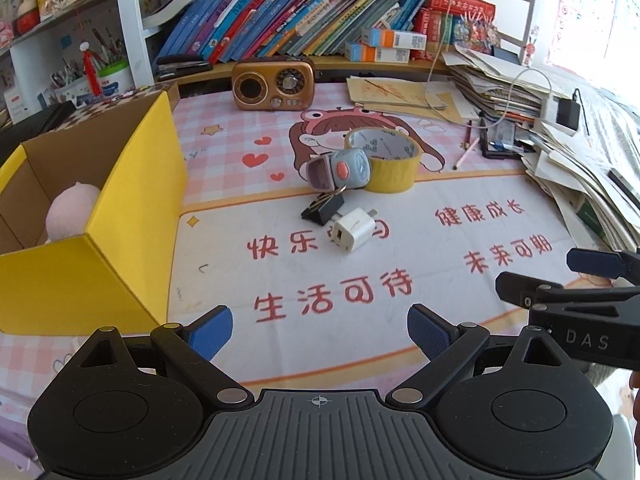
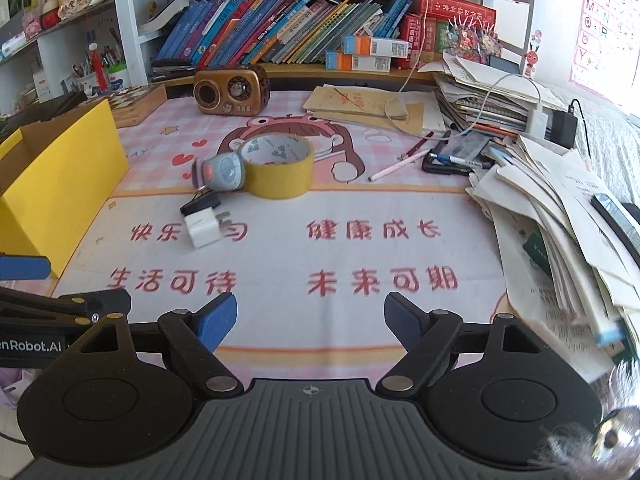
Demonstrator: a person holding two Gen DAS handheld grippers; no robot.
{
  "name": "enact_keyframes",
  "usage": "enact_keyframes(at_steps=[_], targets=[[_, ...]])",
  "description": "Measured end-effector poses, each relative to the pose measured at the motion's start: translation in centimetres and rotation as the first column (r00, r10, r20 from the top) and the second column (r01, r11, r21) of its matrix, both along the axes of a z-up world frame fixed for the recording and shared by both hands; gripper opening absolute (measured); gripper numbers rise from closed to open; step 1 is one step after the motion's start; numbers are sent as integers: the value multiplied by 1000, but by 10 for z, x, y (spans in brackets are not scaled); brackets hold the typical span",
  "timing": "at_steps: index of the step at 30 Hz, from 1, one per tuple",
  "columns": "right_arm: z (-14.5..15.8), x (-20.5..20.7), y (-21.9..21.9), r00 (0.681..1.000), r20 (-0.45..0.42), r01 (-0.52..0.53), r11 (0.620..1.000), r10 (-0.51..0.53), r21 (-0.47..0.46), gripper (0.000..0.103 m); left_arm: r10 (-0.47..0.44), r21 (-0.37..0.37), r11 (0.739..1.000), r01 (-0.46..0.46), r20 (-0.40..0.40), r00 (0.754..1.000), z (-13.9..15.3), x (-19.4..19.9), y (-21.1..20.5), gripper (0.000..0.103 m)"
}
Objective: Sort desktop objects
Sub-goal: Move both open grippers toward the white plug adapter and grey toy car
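A brown retro radio (image 1: 273,85) stands at the back of the desk below a shelf of slanting colourful books (image 1: 280,20), beside stacked loose papers (image 2: 560,208).

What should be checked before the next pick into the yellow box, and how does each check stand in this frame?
1. Left gripper open and holding nothing: ok.
2. Right gripper open and holding nothing: ok.
3. Yellow box open on top, with room beside the pink plush: ok.
4. White charger free of neighbours: not ok, the black binder clip lies against it.
5. Tape roll free: not ok, the grey toy leans on it.
6. Mat ahead of both grippers unobstructed: ok.
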State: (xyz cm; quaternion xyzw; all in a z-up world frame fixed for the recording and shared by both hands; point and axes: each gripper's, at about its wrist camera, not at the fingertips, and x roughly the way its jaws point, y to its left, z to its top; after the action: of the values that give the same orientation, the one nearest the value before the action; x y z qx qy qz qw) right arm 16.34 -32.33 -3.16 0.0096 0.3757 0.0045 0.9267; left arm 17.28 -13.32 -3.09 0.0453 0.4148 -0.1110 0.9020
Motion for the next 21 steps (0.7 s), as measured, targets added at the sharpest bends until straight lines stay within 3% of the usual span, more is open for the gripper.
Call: enact_keyframes(at_steps=[16, 21], targets=[[0, 53, -33, 999, 23, -24, 999, 23, 29, 83, 46, -5, 999, -46, 26, 999, -15, 45, -29, 94], [-1, 62, -39, 999, 24, -24, 999, 23, 29, 83, 44, -23, 999, -44, 6, 999, -26, 62, -39, 86]])
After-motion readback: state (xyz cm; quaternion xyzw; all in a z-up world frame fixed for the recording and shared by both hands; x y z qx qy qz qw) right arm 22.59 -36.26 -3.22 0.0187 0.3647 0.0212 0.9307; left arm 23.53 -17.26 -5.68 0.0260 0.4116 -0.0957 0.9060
